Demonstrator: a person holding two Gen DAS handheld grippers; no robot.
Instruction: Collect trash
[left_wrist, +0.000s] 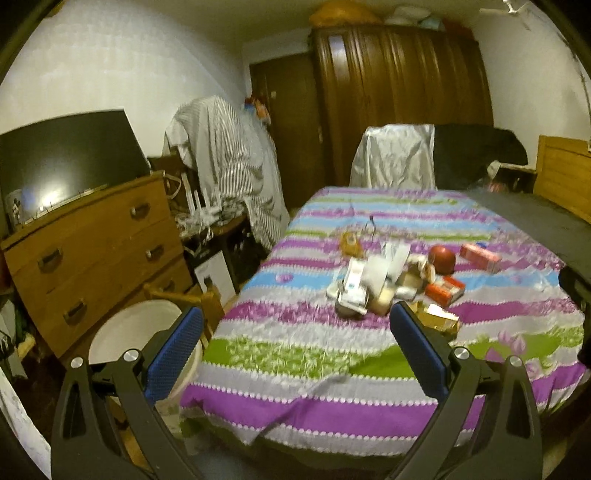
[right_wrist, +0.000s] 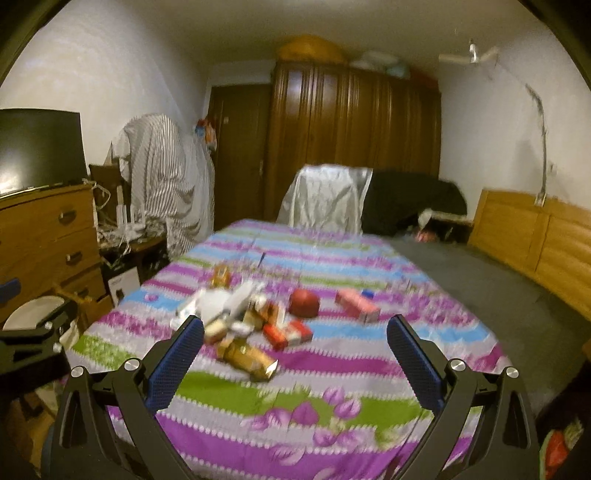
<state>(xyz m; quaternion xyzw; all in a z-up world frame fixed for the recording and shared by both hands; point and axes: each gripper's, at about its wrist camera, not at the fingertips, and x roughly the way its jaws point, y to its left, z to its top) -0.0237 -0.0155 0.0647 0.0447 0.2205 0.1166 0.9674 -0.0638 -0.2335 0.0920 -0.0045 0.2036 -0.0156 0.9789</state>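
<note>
Striped bedspread (left_wrist: 295, 354) with trash pile (left_wrist: 391, 284); white bucket's (left_wrist: 122, 332) inside only leftward.

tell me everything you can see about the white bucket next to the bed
The white bucket is round, open-topped and looks like plastic, with a pale, apparently empty interior. It stands upright on the floor beside the bed's left edge, in front of the wooden dresser. In the left wrist view a blue pad of the open left claw overlaps its rim, hiding part of it. In the right wrist view only part of its rim shows. Nothing visibly touches it.
</note>
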